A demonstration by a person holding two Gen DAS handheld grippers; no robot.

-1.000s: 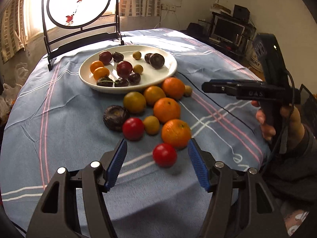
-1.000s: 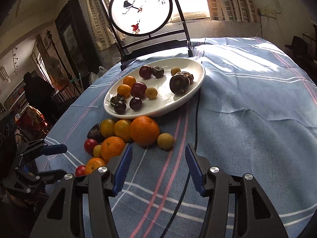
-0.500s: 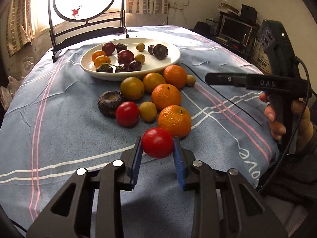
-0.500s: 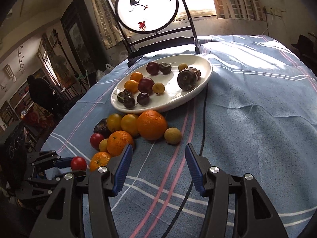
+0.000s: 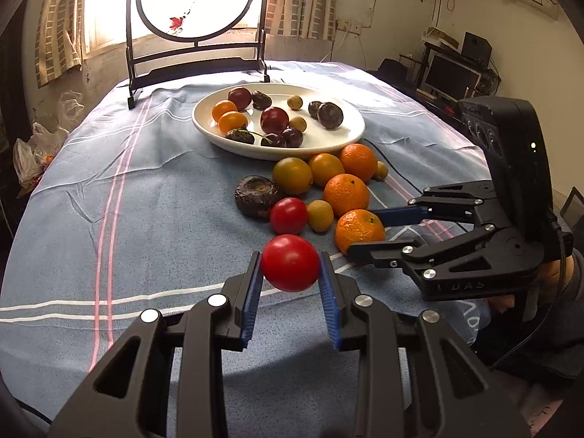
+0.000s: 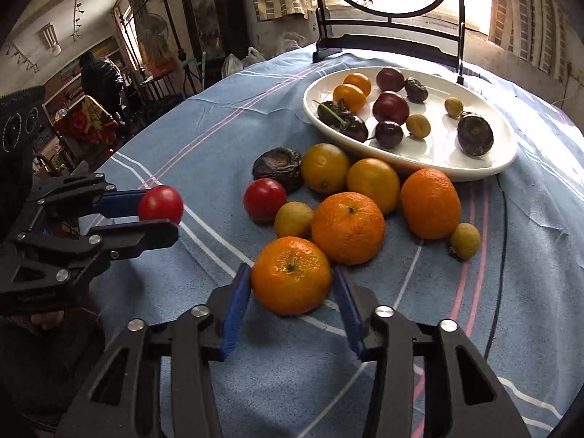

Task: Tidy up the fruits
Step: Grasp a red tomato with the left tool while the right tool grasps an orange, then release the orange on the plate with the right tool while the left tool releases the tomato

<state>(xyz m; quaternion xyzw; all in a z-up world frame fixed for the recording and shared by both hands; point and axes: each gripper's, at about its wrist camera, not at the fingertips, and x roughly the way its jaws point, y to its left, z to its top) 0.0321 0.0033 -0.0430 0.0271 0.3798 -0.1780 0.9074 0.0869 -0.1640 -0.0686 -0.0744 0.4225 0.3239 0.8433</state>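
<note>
- The left hand-held gripper (image 5: 291, 273) is pinching a glossy, round red tomato (image 5: 291, 267) between its blue pads, lifted above the desk (image 5: 146, 219) near its front edge.
- The right hand-held gripper (image 6: 292, 290) is bracketing a dimpled orange mandarin (image 6: 291, 275); the left pad is touching it, the right pad is standing just clear.
- The mandarin is resting on the blue cloth, in front of the white plate (image 6: 419, 162).

Blown-out window (image 5: 109, 3) backlight; sharp, fisheye-warped edges.
</note>
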